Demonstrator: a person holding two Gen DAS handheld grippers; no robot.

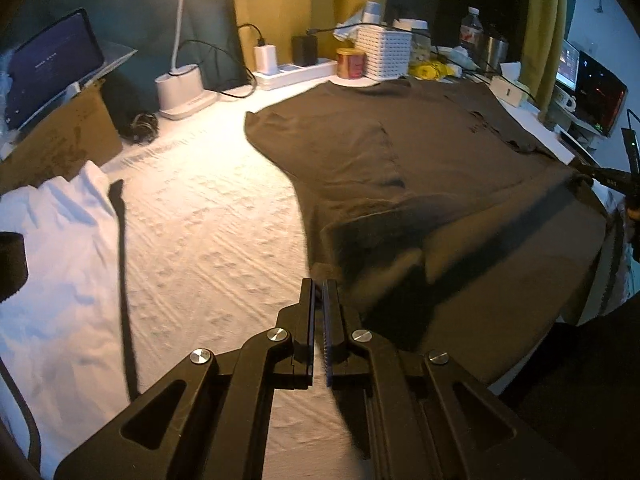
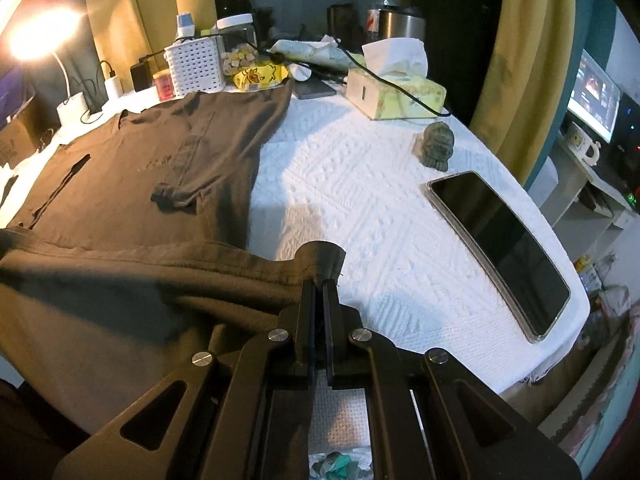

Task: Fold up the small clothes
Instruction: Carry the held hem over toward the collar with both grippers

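A dark brown T-shirt (image 1: 420, 168) lies spread over the white textured table cover (image 1: 208, 220), with its near hem lifted and creased. In the left wrist view my left gripper (image 1: 319, 283) is shut on the shirt's near left hem corner, and the cloth bunches just past its tips. The right wrist view shows the same shirt (image 2: 152, 168) to the left. There my right gripper (image 2: 319, 282) is shut on the near right hem corner, and a fold of fabric bulges over its fingertips. A white garment (image 1: 60, 248) lies crumpled at the far left.
A phone (image 2: 504, 248) and a small dark figurine (image 2: 436, 146) lie on the cover to the right. Along the back stand a tissue box (image 2: 396, 94), a white basket (image 2: 196, 66), a red can (image 1: 351, 63), a lamp base (image 1: 182, 90) and a power strip (image 1: 296, 73). A cardboard box (image 1: 60, 136) sits back left.
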